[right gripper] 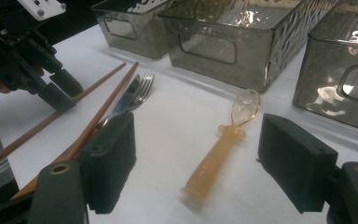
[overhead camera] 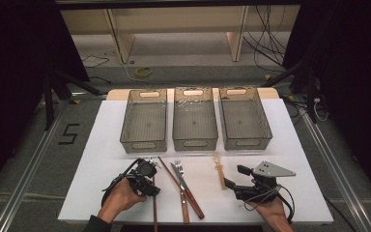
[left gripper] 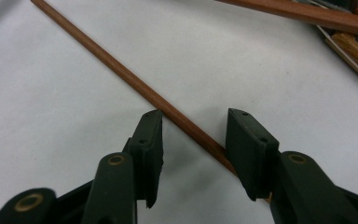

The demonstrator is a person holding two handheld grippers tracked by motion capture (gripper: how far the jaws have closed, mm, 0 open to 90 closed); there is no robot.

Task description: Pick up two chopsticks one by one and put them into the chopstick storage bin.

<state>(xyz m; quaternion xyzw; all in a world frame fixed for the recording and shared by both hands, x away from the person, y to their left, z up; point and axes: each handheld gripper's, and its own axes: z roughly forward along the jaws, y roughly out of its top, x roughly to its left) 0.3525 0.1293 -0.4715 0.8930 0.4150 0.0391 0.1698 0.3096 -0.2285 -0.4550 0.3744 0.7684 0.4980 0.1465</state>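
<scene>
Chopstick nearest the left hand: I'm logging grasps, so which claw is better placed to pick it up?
Left. The left claw is open with the chopstick running between its jaws; the right claw faces the spoon instead.

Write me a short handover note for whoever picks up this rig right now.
Left gripper: open, jaws straddling one chopstick on the table, not yet closed.
Right gripper: open, lined up on the amber spoon, apart from it.
Second chopstick, fork and knife lie between the grippers.
Three bins hold nothing.
Done: nothing sorted. Left: probably everything.
</scene>
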